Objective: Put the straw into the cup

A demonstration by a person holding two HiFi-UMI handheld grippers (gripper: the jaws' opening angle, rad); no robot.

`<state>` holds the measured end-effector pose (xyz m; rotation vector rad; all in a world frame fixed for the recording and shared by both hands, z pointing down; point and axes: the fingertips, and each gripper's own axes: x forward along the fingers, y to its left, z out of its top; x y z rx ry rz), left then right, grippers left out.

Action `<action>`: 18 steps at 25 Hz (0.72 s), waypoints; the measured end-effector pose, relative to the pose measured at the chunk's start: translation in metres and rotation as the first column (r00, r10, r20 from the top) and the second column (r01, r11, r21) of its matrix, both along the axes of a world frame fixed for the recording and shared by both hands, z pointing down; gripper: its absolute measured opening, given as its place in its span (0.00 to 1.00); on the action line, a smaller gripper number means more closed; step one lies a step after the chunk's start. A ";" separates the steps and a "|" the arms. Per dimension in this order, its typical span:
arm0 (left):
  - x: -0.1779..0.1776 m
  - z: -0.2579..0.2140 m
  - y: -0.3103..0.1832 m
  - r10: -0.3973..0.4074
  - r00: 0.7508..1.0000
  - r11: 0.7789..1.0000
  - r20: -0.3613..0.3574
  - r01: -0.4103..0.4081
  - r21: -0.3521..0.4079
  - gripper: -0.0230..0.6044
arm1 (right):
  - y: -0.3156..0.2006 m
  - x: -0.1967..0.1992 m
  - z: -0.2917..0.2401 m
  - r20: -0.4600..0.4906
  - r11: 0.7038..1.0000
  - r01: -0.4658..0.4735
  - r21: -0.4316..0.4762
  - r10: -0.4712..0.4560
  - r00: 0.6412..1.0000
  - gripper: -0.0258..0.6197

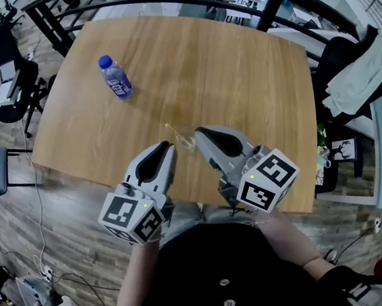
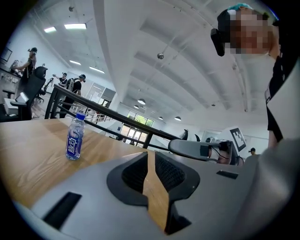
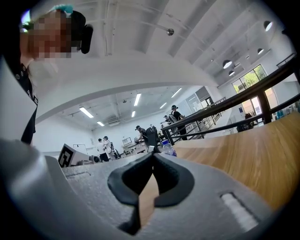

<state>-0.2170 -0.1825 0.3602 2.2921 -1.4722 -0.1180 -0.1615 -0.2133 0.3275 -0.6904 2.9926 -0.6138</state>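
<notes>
Both empty: left gripper (image 1: 170,145) barely ajar, right gripper (image 1: 200,133) closed, cup (image 1: 187,141) between them.

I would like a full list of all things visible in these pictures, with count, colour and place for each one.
table: one, light wood, centre of the head view.
water bottle: one, clear with blue cap and label, upright on the table's far left part.
cup: one, clear, on the table just ahead of both grippers.
straw: one, pale, thin, slanting at the cup; whether it sits inside is unclear.
railing: one, black, beyond the table.
garment: one, whitish, draped over a dark chair at right.
left gripper: one, grey, jaws narrowly apart, nothing between.
right gripper: one, grey, jaw tips together, empty.
</notes>
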 end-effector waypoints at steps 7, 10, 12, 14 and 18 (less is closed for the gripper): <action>0.007 -0.004 0.001 0.016 1.000 1.000 0.011 -0.016 0.002 0.11 | 0.010 -0.007 -0.002 -0.007 0.999 0.042 0.012 -0.042 0.999 0.04; 0.010 -0.001 0.001 0.029 0.999 1.000 0.038 -0.029 -0.005 0.09 | 0.010 -0.007 0.000 -0.016 0.998 0.053 0.016 -0.053 0.998 0.04; 0.013 0.001 0.001 0.037 0.998 0.999 0.041 -0.036 -0.010 0.08 | 0.012 -0.008 0.003 -0.020 0.998 0.061 0.015 -0.060 0.998 0.04; 0.015 0.001 0.000 0.042 0.998 0.999 0.045 -0.041 -0.011 0.08 | 0.013 -0.009 0.005 -0.024 0.997 0.070 0.013 -0.070 0.997 0.04; 0.015 0.005 0.001 0.034 0.998 0.999 0.043 -0.033 -0.029 0.07 | 0.016 -0.011 0.009 -0.048 0.997 0.080 0.012 -0.079 0.996 0.04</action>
